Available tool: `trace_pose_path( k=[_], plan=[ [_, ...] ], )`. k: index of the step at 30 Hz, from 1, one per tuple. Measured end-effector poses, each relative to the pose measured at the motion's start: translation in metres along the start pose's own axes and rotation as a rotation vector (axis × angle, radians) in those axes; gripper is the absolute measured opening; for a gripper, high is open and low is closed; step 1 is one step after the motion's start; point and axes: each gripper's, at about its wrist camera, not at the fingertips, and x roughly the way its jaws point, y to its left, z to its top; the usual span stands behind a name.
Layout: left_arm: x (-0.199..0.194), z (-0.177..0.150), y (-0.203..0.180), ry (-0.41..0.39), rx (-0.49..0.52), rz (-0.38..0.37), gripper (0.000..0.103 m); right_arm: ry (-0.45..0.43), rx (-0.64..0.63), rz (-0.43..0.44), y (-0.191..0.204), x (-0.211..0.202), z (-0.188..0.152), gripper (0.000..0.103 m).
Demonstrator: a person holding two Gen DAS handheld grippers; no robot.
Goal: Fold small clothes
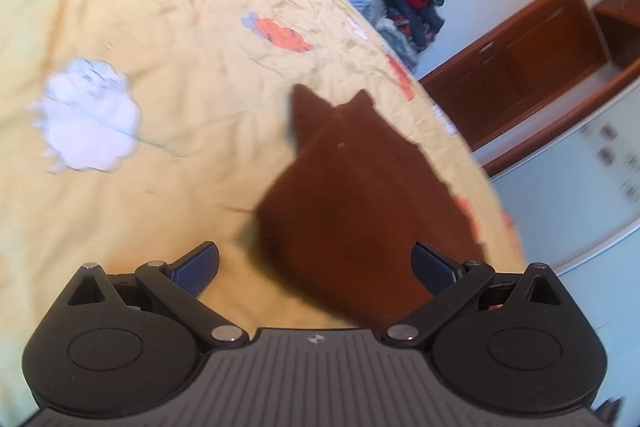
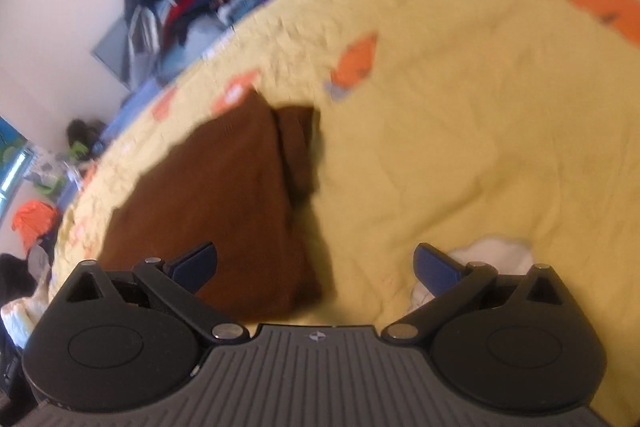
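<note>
Both spread grippers, left (image 1: 316,267) and right (image 2: 316,267), hover over folded brown cloth (image 1: 352,195) on crinkled yellow quilt (image 1: 160,27).

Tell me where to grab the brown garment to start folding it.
Grip the brown garment by one of its two pointed far corners, coming in from the side over the yellow bedspread. It lies flat, and those corners stick out free, so probably the easiest pinch.
</note>
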Motion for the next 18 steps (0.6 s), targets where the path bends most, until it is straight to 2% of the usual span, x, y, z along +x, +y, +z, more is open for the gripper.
trace_pose_path(
  k=[1, 3, 4, 6, 7, 8, 9, 10, 14, 18],
  plan=[
    [0.005, 0.002, 0.001, 0.016, -0.020, -0.029, 0.103, 0.011, -0.009, 0.030, 0.005, 0.004, -0.001, 0.103],
    [0.010, 0.003, 0.000, -0.004, -0.047, -0.039, 0.102, 0.071, 0.006, 0.136, 0.013, 0.019, -0.002, 0.101],
    [0.012, 0.005, -0.002, -0.004, -0.047, -0.038, 0.102, 0.068, 0.008, 0.150, 0.017, 0.025, -0.003, 0.092],
    [0.016, 0.007, -0.005, 0.005, -0.055, -0.031, 0.101, 0.079, -0.014, 0.156, 0.026, 0.033, -0.001, 0.088],
    [0.017, 0.008, -0.006, 0.012, -0.059, -0.024, 0.087, 0.082, -0.017, 0.164, 0.028, 0.037, 0.000, 0.084],
    [0.020, 0.009, -0.007, 0.022, -0.055, 0.001, 0.056, 0.088, -0.016, 0.168, 0.029, 0.040, 0.001, 0.067],
    [0.028, 0.009, -0.007, 0.044, -0.046, 0.050, 0.035, 0.108, -0.020, 0.168, 0.031, 0.044, 0.003, 0.051],
    [0.034, 0.011, -0.005, 0.071, -0.042, 0.086, 0.013, 0.147, -0.016, 0.166, 0.031, 0.051, 0.004, 0.022],
    [0.031, 0.017, -0.001, 0.102, -0.081, 0.075, 0.010, 0.176, -0.014, 0.220, 0.024, 0.049, 0.005, 0.021],
    [-0.011, 0.013, -0.006, 0.127, -0.050, -0.020, 0.009, 0.142, -0.035, 0.308, 0.024, 0.010, 0.016, 0.019]
  ],
)
